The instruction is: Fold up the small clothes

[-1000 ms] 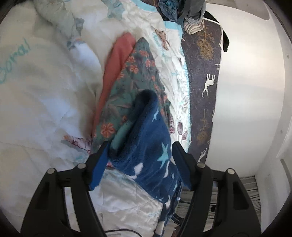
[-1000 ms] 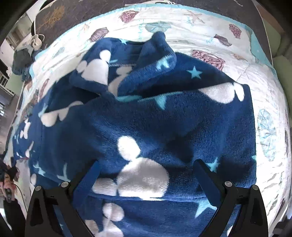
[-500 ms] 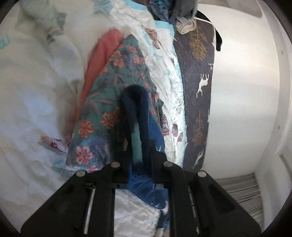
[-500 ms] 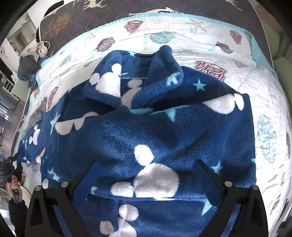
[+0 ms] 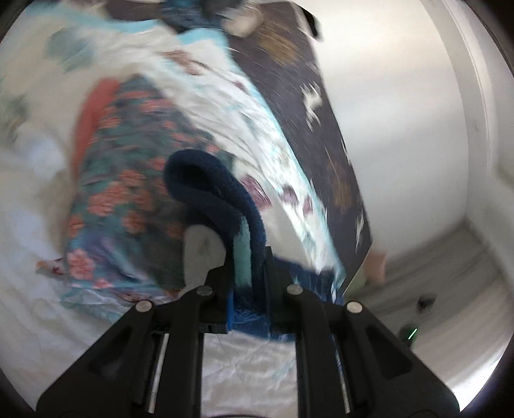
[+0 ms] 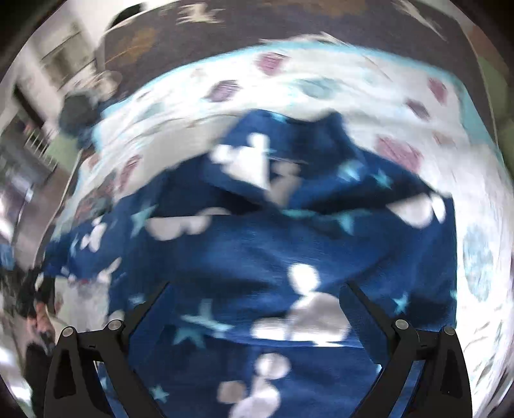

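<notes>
A navy fleece garment (image 6: 257, 250) with white shapes and pale blue stars lies spread and rumpled on the white patterned bedspread (image 6: 353, 96). My left gripper (image 5: 245, 257) is shut on a folded edge of this fleece (image 5: 205, 189), which loops up in front of the fingers. My right gripper (image 6: 257, 305) is open, its fingers wide apart above the near part of the fleece, holding nothing. Both views are blurred by motion.
A teal floral garment (image 5: 128, 199) and an orange one (image 5: 90, 119) lie on the bed left of the held edge. A dark blanket with animal prints (image 5: 308, 106) runs along the bed's edge by the white wall (image 5: 401, 128). Other clothes (image 5: 208, 16) are piled far off.
My left gripper closed on the fleece edge and has lifted and turned with it. The right gripper has pulled back and stayed open; the fleece is dragged leftward.
</notes>
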